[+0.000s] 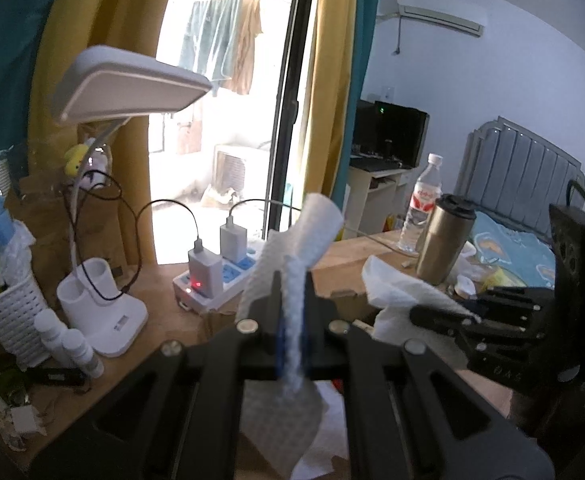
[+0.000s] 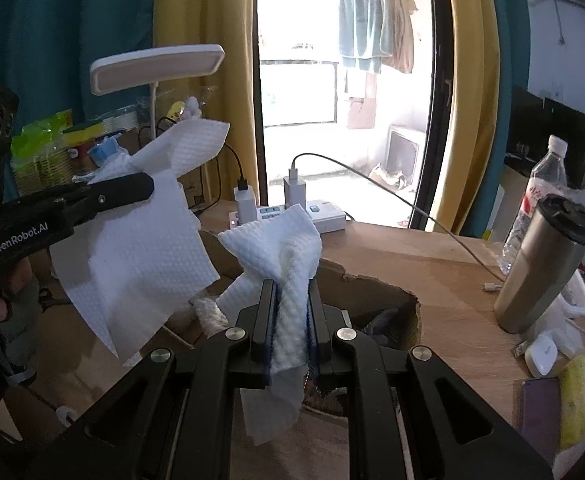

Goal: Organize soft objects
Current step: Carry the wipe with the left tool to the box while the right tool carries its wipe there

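1. I see one white embossed paper towel sheet (image 1: 292,264) pinched between the fingers of my left gripper (image 1: 292,312), held up in the air; its top corner curls above the fingertips and its tail droops below them.
2. A second white embossed paper towel sheet (image 2: 288,264) is bunched and clamped in my right gripper (image 2: 292,312), also lifted, just right of the left-held sheet.
3. Beneath the right gripper sits a brown cardboard box (image 2: 376,292) with a torn rim, on the wooden desk (image 2: 432,264).
4. Beyond both fingertips lies a white power strip (image 2: 324,216) with two chargers plugged in.
5. Left of the left gripper stands a white desk lamp (image 1: 104,304).
6. To the right of the right gripper stand a steel travel tumbler (image 2: 540,272) and a clear plastic water bottle (image 2: 540,196).
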Demonstrator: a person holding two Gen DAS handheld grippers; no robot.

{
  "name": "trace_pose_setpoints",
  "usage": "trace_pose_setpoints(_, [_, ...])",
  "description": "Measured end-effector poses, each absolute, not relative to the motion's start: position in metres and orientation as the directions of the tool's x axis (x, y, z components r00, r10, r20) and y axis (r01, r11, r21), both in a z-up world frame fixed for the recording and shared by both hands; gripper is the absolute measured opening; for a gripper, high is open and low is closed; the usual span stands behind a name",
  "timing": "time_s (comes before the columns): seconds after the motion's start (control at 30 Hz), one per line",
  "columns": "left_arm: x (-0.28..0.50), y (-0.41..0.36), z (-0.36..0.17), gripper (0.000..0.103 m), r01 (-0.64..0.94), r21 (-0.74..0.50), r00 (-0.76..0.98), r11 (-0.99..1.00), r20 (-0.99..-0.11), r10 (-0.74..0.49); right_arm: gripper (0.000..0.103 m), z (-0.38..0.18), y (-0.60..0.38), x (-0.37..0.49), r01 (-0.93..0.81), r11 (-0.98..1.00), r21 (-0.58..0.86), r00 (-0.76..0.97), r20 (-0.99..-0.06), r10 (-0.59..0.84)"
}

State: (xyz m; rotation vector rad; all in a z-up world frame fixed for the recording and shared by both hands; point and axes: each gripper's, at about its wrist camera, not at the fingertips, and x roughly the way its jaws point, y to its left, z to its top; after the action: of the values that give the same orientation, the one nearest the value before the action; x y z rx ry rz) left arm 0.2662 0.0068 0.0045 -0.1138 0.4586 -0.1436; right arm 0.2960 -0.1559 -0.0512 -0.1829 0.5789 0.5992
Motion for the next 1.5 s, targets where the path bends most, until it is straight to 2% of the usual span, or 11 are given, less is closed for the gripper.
trace_pose_setpoints(0.57, [0.310, -0.008, -0.048, 0.005, 0.076, -0.132, 0.811, 0.988, -0.569, -0.138, 0.015, -0.092, -0.151, 0.335, -0.579, 0.814, 0.051, 0.620, -0.622, 0.479])
trace_pose_setpoints(1.0, [0.321, -0.017, -0.082, 0.007, 0.030, -0.097, 0.743, 0.995, -0.664, -0.087, 0.015, -0.108, -0.149, 0.339, -0.585, 0.810, 0.051, 0.612, -0.627, 0.482])
trace_pose_setpoints(1.5, [0.330, -0.021, -0.103, 0.008, -0.011, -0.086, 0.698, 0.996, -0.714, -0.054, 0.016, -0.124, -0.146, 0.342, -0.576, 0.816, 0.039, 0.599, -0.659, 0.455])
